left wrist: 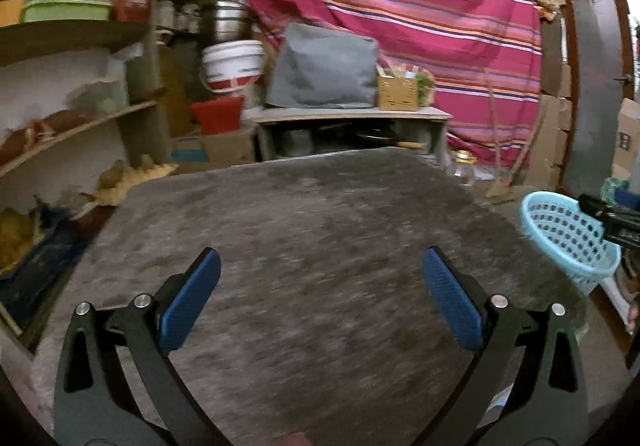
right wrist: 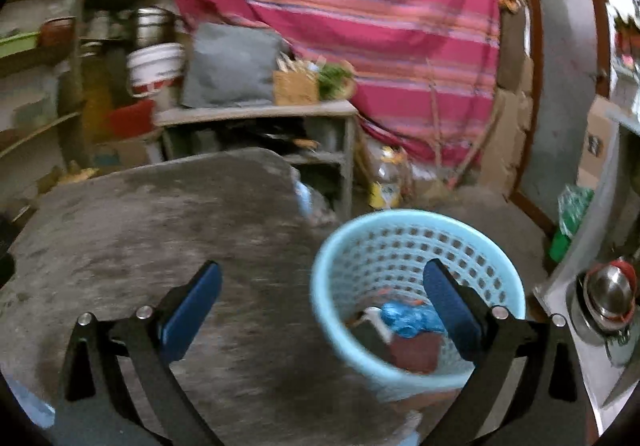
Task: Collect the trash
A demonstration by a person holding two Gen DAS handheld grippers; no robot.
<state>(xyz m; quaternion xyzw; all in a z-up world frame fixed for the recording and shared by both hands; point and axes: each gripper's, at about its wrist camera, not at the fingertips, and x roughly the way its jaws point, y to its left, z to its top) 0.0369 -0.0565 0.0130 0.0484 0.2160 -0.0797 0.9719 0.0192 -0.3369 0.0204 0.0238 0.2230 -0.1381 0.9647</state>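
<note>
While both tongs hang over the grey tabletop [left wrist: 312, 213], there's bare surface all round them up to its far edge. The left gripper [left wrist: 322, 296] is spread wide, nothing in it. The right gripper [right wrist: 322, 302] is wide and empty too. The blue basket [right wrist: 400, 246] sits past the table's right edge, its right finger over the rim, trash [right wrist: 404, 320] inside.

- The grey table top [left wrist: 304, 213] looks like rough, matt stone or concrete.
- The light blue basket [right wrist: 404, 246] is perforated plastic with a slight sheen.
- The striped pink cloth [left wrist: 420, 5] hangs soft and matt.
- The blue pads [left wrist: 192, 302] are finely textured and matt, on black matt arms.
- The steel bowls [right wrist: 610, 294] are glossy metal.
- The white bucket [left wrist: 234, 63] is smooth plastic.
</note>
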